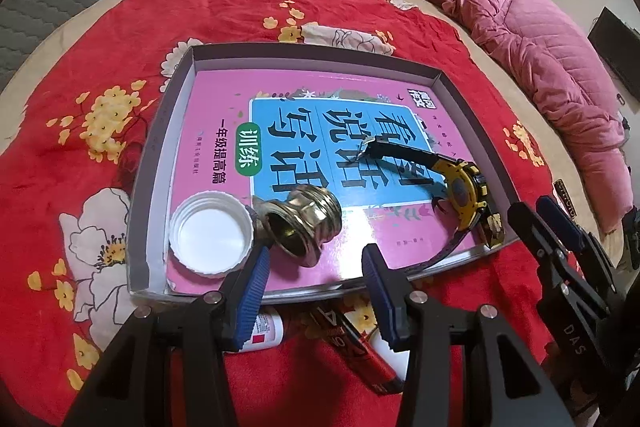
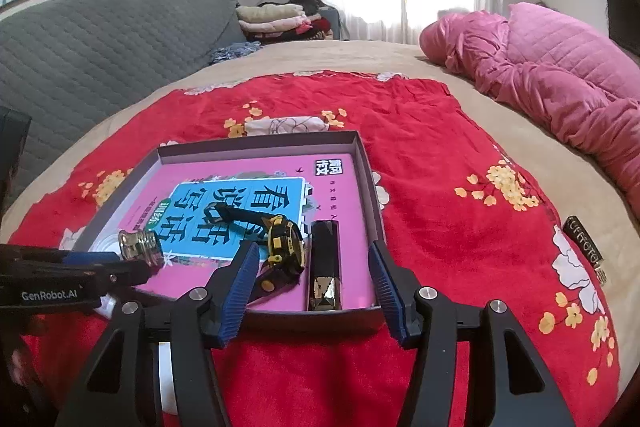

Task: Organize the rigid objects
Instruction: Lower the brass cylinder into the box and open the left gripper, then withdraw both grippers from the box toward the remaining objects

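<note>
A shallow grey tray (image 1: 160, 155) lies on the red floral blanket, with a pink book lining its bottom. On the book rest a white cap (image 1: 210, 233), a brass fitting (image 1: 302, 227) and a yellow-and-black watch (image 1: 460, 195). My left gripper (image 1: 316, 287) hovers open over the tray's near edge, nothing between its pads. In the right wrist view a black bar with a gold end (image 2: 326, 267) lies in the tray (image 2: 370, 187) beside the watch (image 2: 286, 241). My right gripper (image 2: 312, 287) stands open around it, its pads clear of the bar.
A white bottle (image 1: 268, 331) and a red-and-black marker (image 1: 356, 343) lie on the blanket (image 1: 80, 147) under the left gripper. A pink quilted coat (image 2: 560, 83) fills the right side of the bed. A small black labelled strip (image 2: 586, 251) lies right of the tray.
</note>
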### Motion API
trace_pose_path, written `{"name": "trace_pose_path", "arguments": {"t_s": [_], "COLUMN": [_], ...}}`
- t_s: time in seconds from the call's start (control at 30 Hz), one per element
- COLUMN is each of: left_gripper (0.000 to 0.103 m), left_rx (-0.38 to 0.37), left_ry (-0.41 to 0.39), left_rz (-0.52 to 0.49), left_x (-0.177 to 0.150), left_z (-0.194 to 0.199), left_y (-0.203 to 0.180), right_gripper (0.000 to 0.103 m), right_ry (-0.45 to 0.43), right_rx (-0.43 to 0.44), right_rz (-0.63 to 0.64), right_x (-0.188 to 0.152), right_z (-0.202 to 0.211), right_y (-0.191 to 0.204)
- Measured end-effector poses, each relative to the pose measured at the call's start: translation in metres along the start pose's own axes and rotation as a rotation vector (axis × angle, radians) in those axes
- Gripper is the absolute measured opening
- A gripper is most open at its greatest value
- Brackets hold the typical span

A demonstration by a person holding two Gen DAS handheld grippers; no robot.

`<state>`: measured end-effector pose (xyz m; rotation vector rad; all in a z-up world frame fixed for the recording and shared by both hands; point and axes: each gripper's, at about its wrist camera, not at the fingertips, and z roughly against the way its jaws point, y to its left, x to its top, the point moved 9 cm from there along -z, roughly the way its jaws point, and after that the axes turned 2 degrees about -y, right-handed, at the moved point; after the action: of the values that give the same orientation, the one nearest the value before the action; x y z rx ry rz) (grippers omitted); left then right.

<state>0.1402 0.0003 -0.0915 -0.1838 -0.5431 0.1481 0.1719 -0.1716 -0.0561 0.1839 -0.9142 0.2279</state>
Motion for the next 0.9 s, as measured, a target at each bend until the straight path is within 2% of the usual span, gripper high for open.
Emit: {"name": "trace_pose_path", "arguments": {"t_s": [0.23,0.33,0.57,0.9], "left_gripper": [0.048,0.048,0.048,0.051], "left_rx": [-0.015,-0.019,-0.020,0.001], "left_ry": [-0.021,-0.030,-0.051,-0.110], "left_rz": [0.000,-0.001,0.003,0.028], "left_x": [0.001,0.002,0.004,0.014], "left_z": [0.008,0.012,0.023,0.047], "left_y": [0.000,0.000,0.005,0.030], "right_gripper": [0.060,0.067,0.068,0.071], "right_ry": [-0.018,-0.030,-0.016,-0.045], "right_rx": [0.004,0.001,-0.007,0.004], "right_rz": [0.025,0.034,0.033,0.065], "right_x": [0.000,0.000,-0.003,-0.001], "right_z": [0.006,0.009,0.011,0.022], "right_y": [0.005,0.006,0.004,0.012]}}
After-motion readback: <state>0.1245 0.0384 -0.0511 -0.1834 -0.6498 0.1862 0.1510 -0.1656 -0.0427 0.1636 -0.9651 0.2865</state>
